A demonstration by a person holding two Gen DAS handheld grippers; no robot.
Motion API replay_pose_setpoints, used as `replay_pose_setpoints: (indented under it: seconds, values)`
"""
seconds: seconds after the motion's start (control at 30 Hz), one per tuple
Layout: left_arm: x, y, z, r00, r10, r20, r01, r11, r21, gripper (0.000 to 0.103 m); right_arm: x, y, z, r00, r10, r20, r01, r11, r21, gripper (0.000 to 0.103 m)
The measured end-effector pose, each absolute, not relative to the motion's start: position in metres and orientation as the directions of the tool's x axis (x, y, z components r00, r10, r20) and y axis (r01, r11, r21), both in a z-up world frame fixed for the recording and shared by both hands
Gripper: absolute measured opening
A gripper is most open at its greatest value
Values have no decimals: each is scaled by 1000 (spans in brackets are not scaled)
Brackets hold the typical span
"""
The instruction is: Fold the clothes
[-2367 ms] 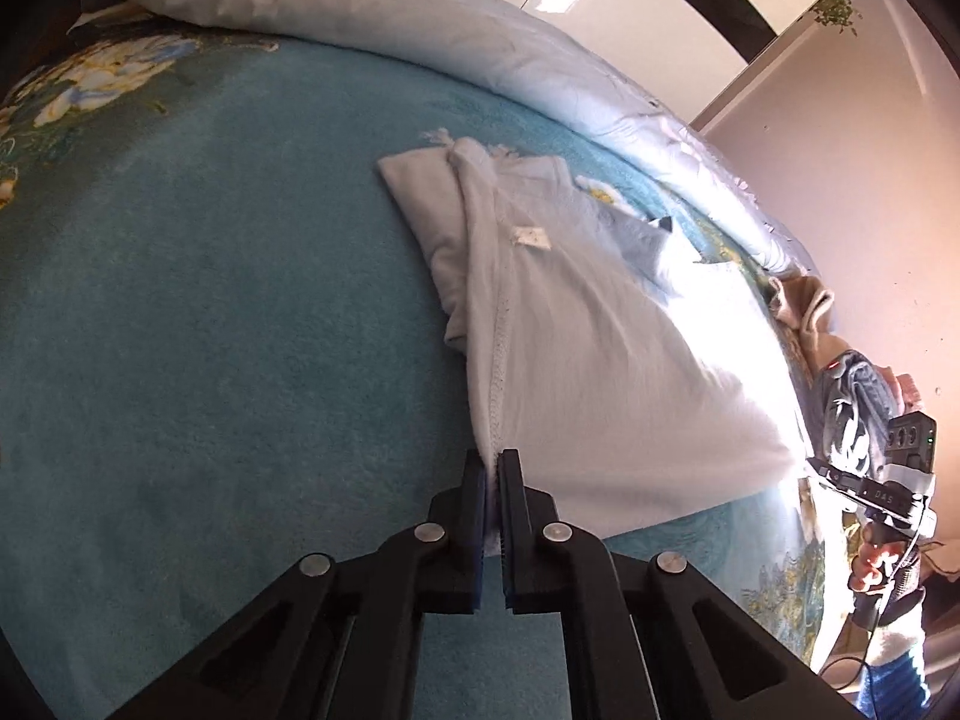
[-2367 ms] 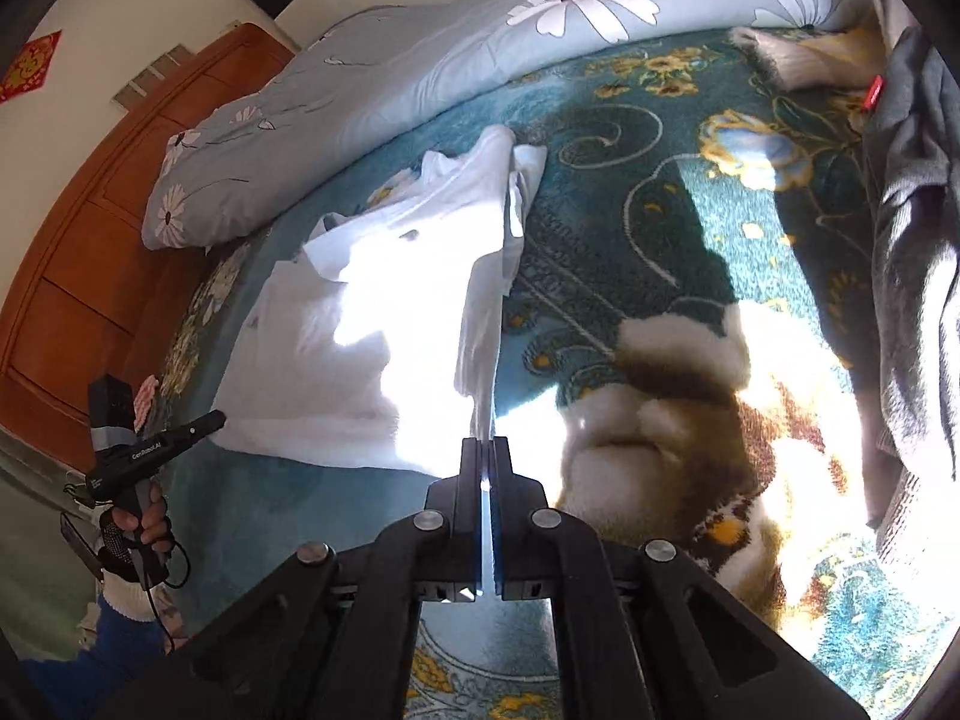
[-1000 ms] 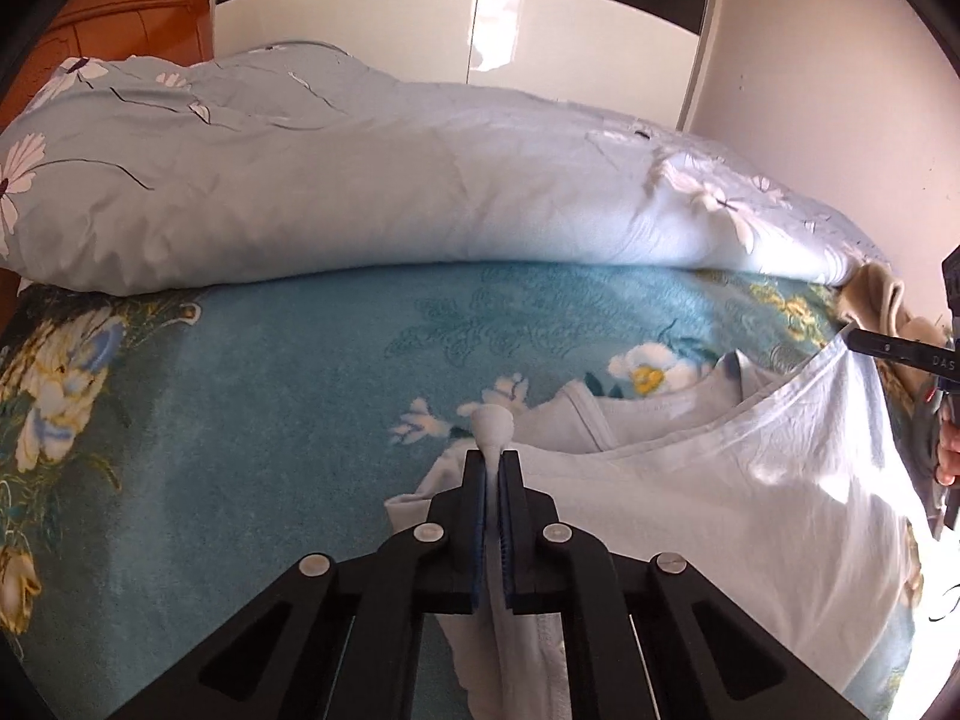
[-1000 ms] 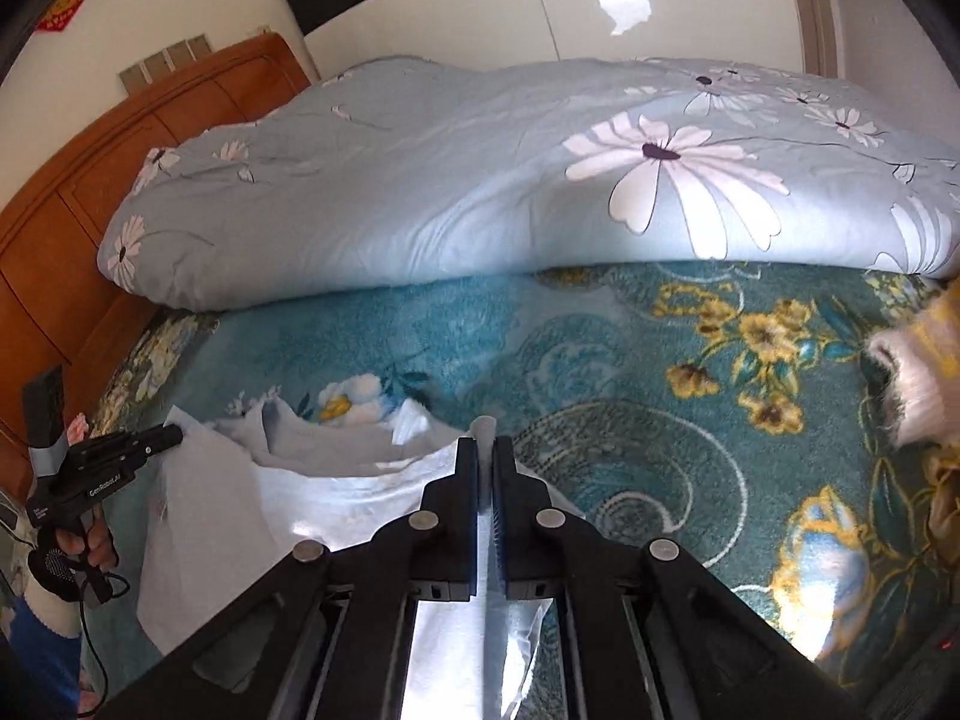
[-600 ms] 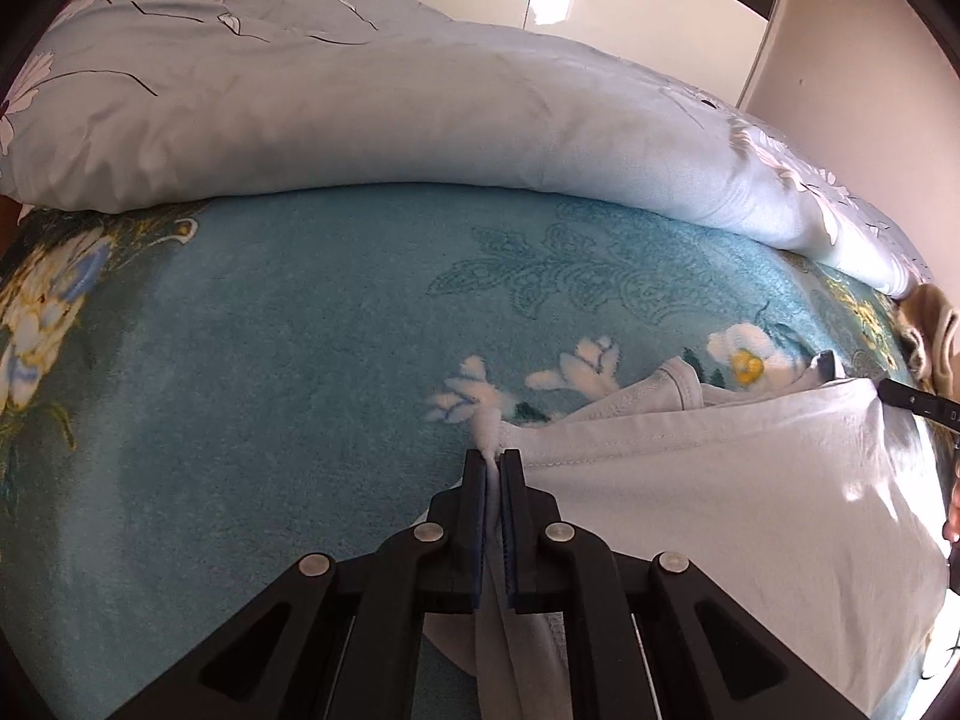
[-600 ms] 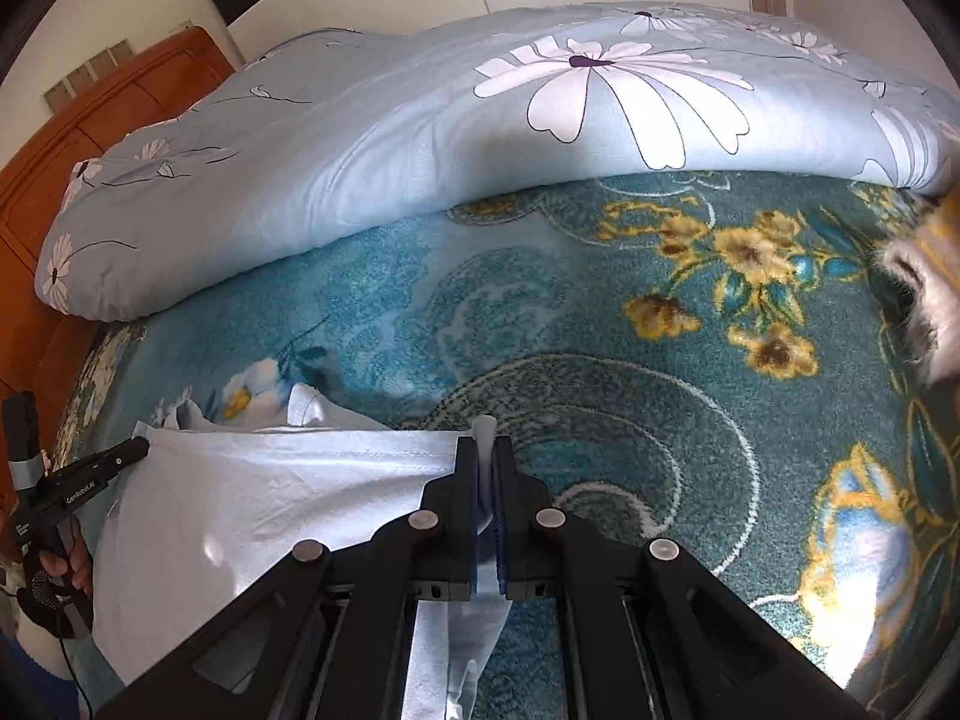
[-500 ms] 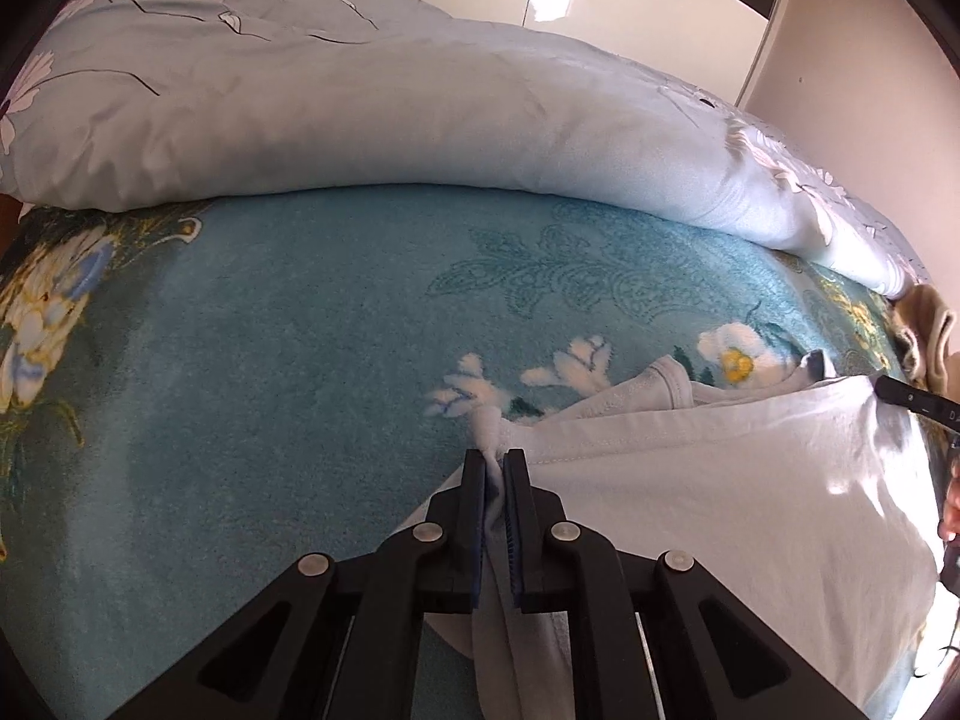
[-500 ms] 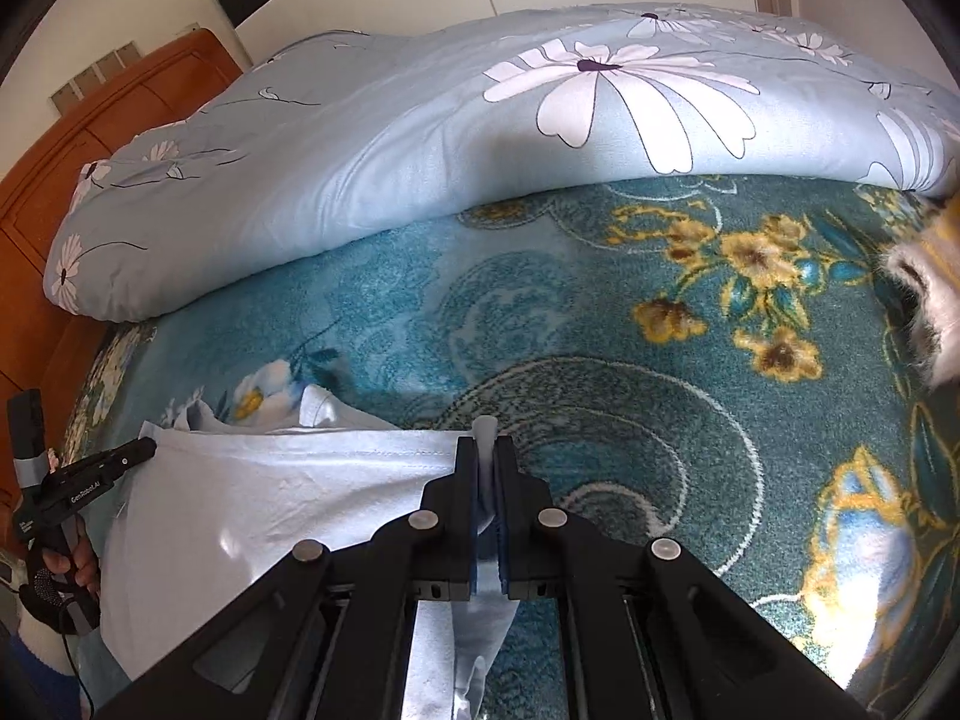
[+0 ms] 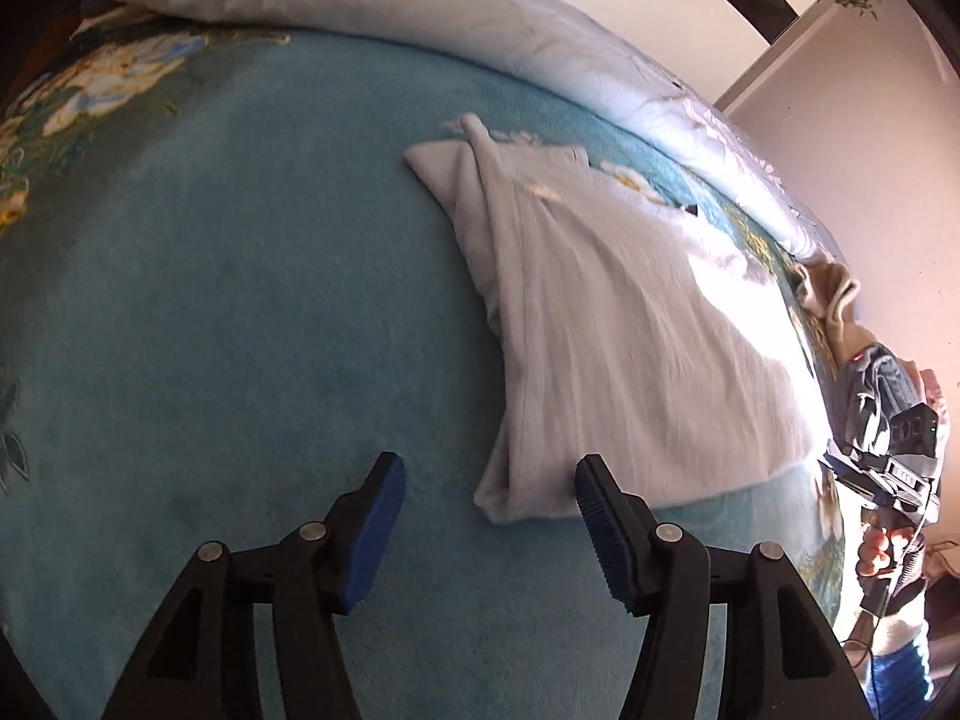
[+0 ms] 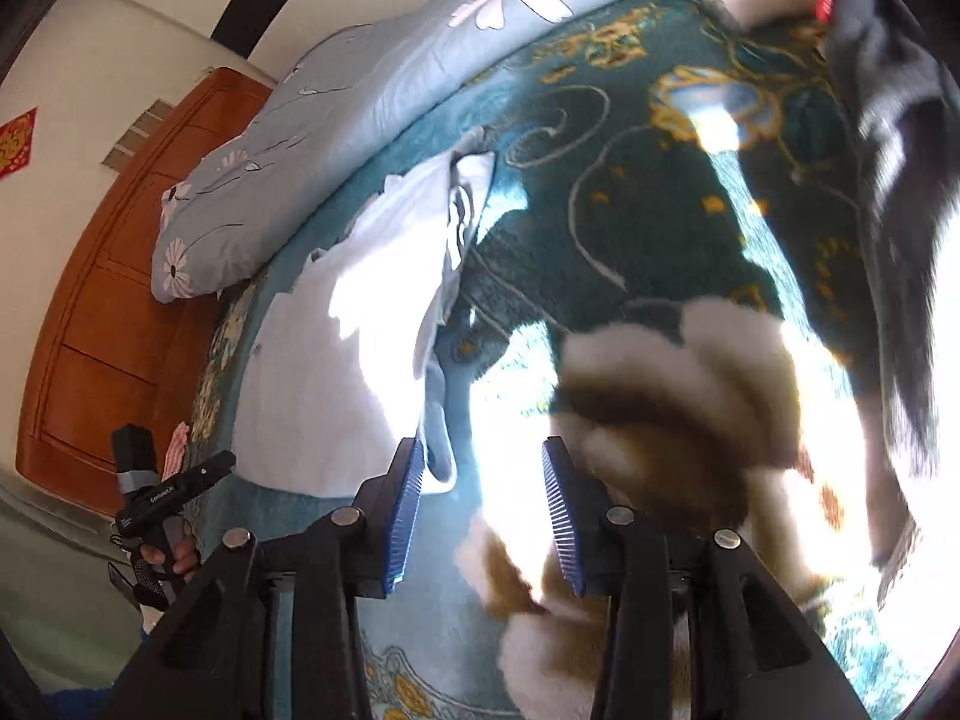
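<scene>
White garment (image 9: 606, 324): lies folded on the teal blanket (image 9: 240, 312), near the floral duvet (image 9: 420, 6).
My left gripper (image 9: 487, 495): jaws opening, nothing clamped; a corner lies between them.
My right gripper (image 10: 483, 489): opening, hem beside its left pad.
Risk: a pad snags loose cloth, dragging the fold open.
Risk: the fluffy brown garment (image 10: 678, 396) close by could get tangled.

Shirt (image 9: 606, 324) on bed (image 9: 240, 312) (duvet (image 9: 480, 18) behind), fleece (image 10: 678, 396) to rt.
</scene>
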State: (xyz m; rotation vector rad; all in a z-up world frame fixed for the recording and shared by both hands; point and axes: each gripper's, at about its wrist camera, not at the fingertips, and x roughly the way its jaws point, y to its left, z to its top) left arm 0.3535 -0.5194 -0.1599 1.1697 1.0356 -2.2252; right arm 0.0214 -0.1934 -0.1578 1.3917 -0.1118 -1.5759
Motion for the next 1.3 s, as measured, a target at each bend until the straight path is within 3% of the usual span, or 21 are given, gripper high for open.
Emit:
replay_pose_setpoints:
  seconds: [0.1, 0.2, 0.4, 0.43, 0.5, 0.53, 0.57, 0.97, 1.17, 1.3]
  values:
    - [349, -515, -159, -577, -22, -816, 652, -613, -445, 71, 24, -198, -158, 152, -723, -674, 554, -503, 664, 46]
    - [338, -516, -166, -644, 72, -761, 608, -556, -567, 71, 27, -217, -163, 185, -733, -655, 544, -479, 689, 48]
    - [330, -525, -172, -709, 65, -702, 607, -451, -655, 69, 29, -239, -169, 190, -777, -600, 494, -453, 742, 48]
    - [331, -526, -174, -718, 60, -693, 608, -430, -667, 64, 29, -239, -170, 190, -781, -595, 482, -453, 750, 46]
    - [334, -527, -177, -715, 48, -698, 626, -400, -669, 35, 29, -240, -172, 188, -790, -583, 457, -455, 764, 22]
    - [336, -528, -180, -717, 50, -695, 631, -376, -678, 17, 29, -240, -173, 187, -794, -578, 445, -456, 770, 15]
    - [337, -529, -181, -726, 52, -685, 630, -350, -694, 12, 29, -238, -172, 180, -793, -581, 439, -464, 769, 9]
    - [402, -457, -145, -732, 59, -679, 609, -390, -690, 9, 87, -174, -133, 161, -807, -569, 472, -444, 762, 7]
    - [445, -400, -167, -699, 90, -709, 608, -446, -656, 9, 132, -112, -151, 228, -790, -568, 417, -448, 791, 7]
    - [453, -399, -183, -744, 84, -663, 595, -369, -714, 12, 125, -94, -168, 220, -782, -583, 357, -491, 794, 6]
